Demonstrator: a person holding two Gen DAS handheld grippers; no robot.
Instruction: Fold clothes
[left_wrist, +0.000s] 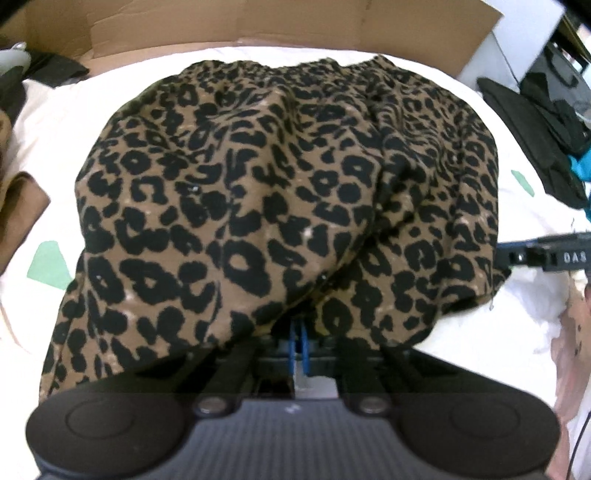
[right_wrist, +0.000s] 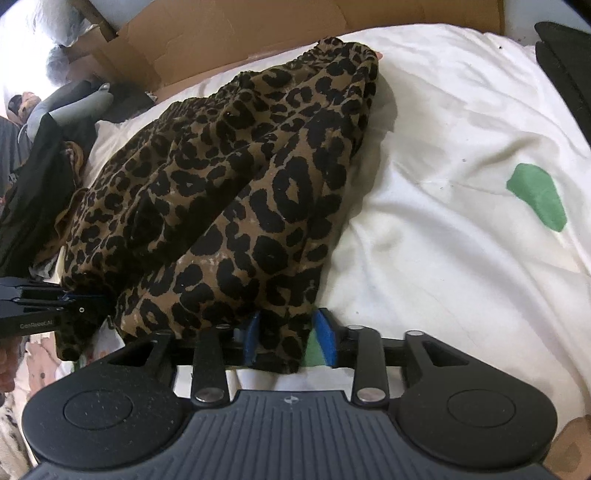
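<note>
A brown garment with black leopard spots (left_wrist: 280, 192) lies bunched on a white sheet, its gathered waistband at the far end. My left gripper (left_wrist: 299, 345) is at the near hem, its blue pads pressed together with the cloth's edge pinched in them; the fabric drapes over the fingers. In the right wrist view the same garment (right_wrist: 236, 206) runs away to the upper left. My right gripper (right_wrist: 289, 338) stands at the near right corner, blue pads apart, a fold of hem hanging loose between them. The left gripper (right_wrist: 72, 297) shows at the left edge.
The white sheet (right_wrist: 443, 229) has green patches (right_wrist: 537, 201). A cardboard box (left_wrist: 258, 26) stands along the far side. Dark clothes (left_wrist: 546, 140) are piled at the right, and more dark and tan clothes (right_wrist: 33, 192) at the left.
</note>
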